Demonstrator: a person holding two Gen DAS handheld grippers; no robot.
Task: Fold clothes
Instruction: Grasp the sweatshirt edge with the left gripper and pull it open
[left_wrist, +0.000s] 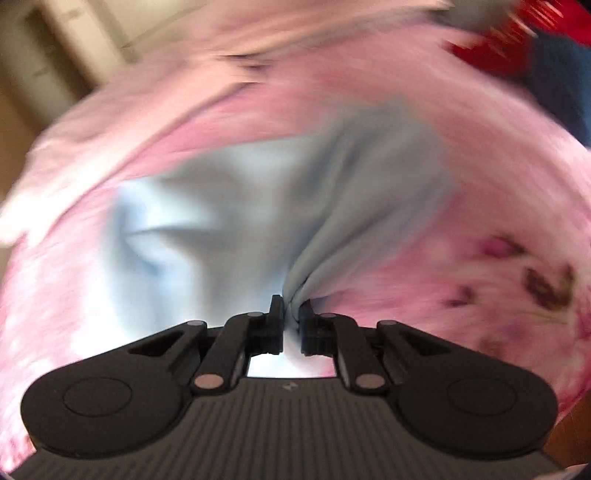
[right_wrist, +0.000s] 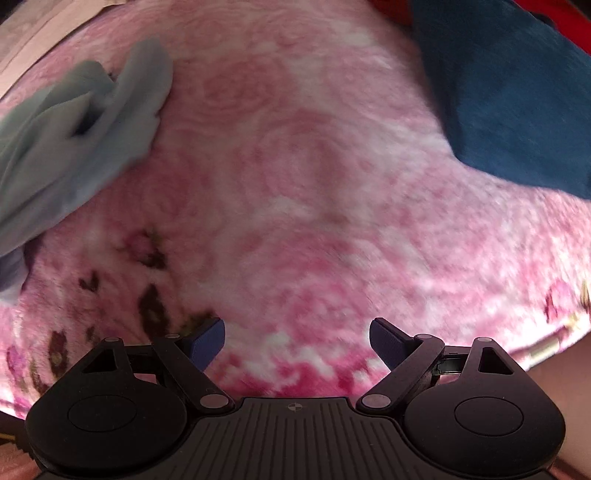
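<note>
The light blue garment (left_wrist: 280, 206) lay crumpled on the pink flowered blanket (left_wrist: 498, 206), and in the left wrist view we saw a pinch of its cloth caught between the fingers of our left gripper (left_wrist: 291, 314). The jaws stood nearly together, with only the thin fold of blue fabric between the pads, and the cloth drew up into a tight gather right at the fingertips. From there the garment spread away from the gripper and to the left of the picture, in soft creases. This view was blurred, so we could not tell which part of the garment we had hold of. Beyond the blanket, at the top right, we made out something red (left_wrist: 487, 48) and a dark blue cloth (left_wrist: 561, 85), both smeared. In the right wrist view, our right gripper (right_wrist: 296, 338) pointed down at the blanket (right_wrist: 295, 184) with its jaws standing wide apart and nothing between them; the blue pads (right_wrist: 208, 338) had only bare pink pile below them. The light blue garment (right_wrist: 74, 140) showed at the left edge of this view, bunched in folds and well apart from the right gripper. A dark blue cloth (right_wrist: 509, 92) lay on the blanket at the upper right, with a strip of red behind it.
</note>
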